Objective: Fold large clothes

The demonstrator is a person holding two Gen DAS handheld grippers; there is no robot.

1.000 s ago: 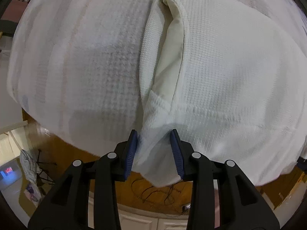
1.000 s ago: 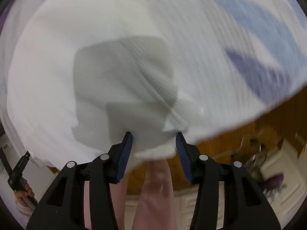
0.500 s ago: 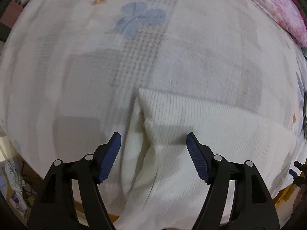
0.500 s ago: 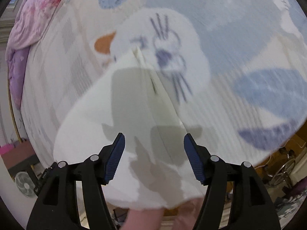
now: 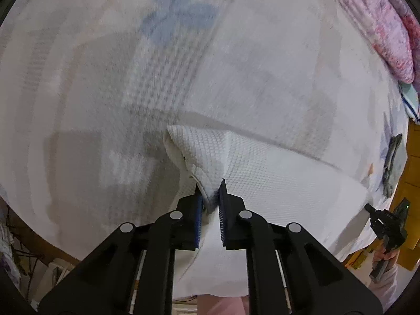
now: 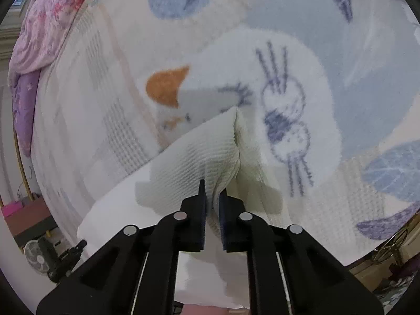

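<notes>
I am pinching both near corners of the white garment (image 5: pixel 275 183) at lower centre, left gripper (image 5: pixel 210 191) and right gripper (image 6: pixel 211 194) clamped, cloth stretching sideways between them.

A home bedroom: patterned bed blanket (image 6: pixel 302 52), pink floral quilt (image 6: pixel 52 13), fan (image 6: pixel 39 258).

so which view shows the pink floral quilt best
The right wrist view: the pink floral quilt fills its upper left corner, bunched along the bed's far side, print readable. The left wrist view catches only a narrower strip at its upper right edge, blurrier and cut by the lens rim.
</notes>
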